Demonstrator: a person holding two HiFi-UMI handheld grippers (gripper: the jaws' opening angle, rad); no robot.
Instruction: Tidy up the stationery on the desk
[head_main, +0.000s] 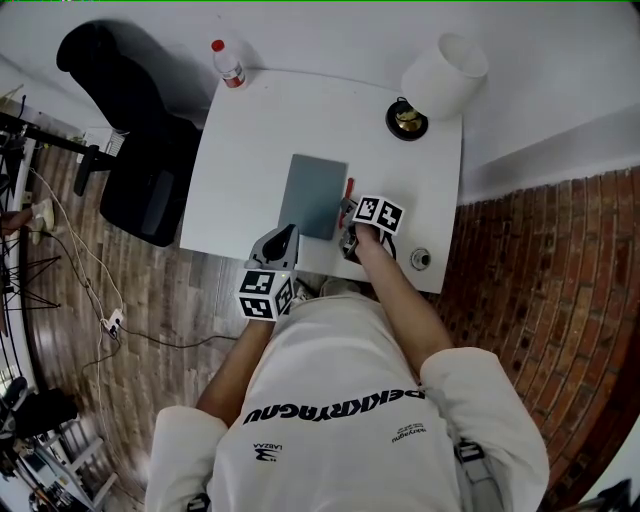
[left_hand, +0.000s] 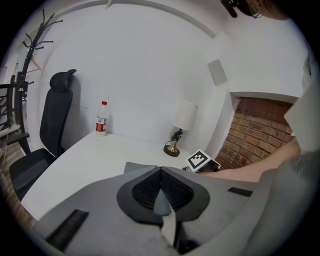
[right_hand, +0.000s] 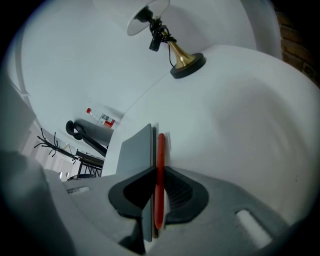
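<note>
A grey notebook (head_main: 313, 195) lies flat near the front of the white desk (head_main: 250, 140). A red pen (head_main: 348, 190) lies along its right edge. My right gripper (head_main: 352, 222) is at the pen's near end. In the right gripper view the red pen (right_hand: 160, 160) runs between the jaws of the right gripper (right_hand: 157, 171), which are shut on it, with the notebook (right_hand: 134, 150) just to its left. My left gripper (head_main: 285, 235) hovers at the desk's front edge beside the notebook's near left corner. In its own view the left gripper (left_hand: 161, 171) is shut and holds nothing.
A white-shaded lamp (head_main: 440, 75) on a brass base (head_main: 407, 120) stands at the desk's far right. A red-capped bottle (head_main: 228, 63) stands at the far left corner. A small round object (head_main: 420, 258) sits at the front right corner. A black office chair (head_main: 140, 150) stands left of the desk, and a brick wall (head_main: 540, 240) is to the right.
</note>
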